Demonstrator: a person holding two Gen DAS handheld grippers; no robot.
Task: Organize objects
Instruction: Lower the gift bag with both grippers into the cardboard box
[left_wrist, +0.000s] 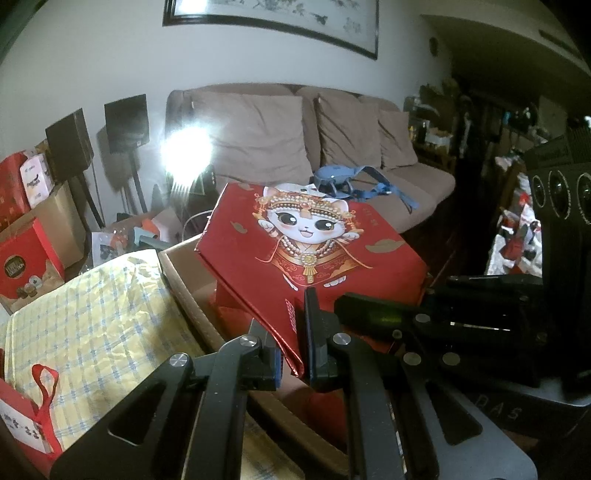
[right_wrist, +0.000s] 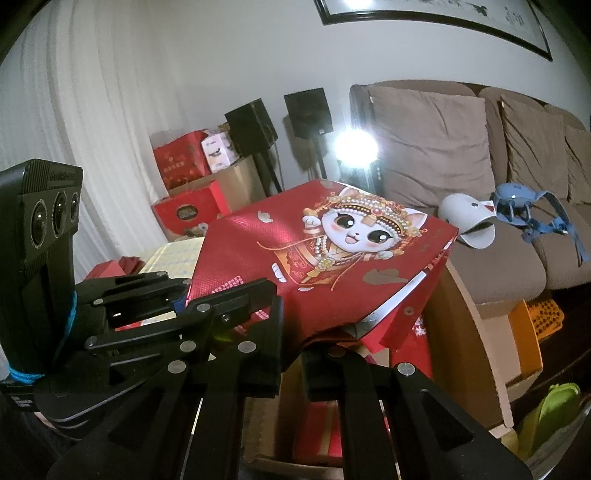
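Two grippers held one red bag over the carton

The left gripper (left_wrist: 291, 363) and right gripper (right_wrist: 291, 369) were both closed on the near edge of the red cat bag (left_wrist: 317, 251), at its 6 o'clock side, above the open cardboard box (left_wrist: 184, 280). The bag looked light, thin, glossy and floppy, so I think gripping its folded edge was safest.

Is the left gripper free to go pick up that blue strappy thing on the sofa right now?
Probably not: the left gripper is shut on the red bag, which also hangs between it and the blue strappy thing.
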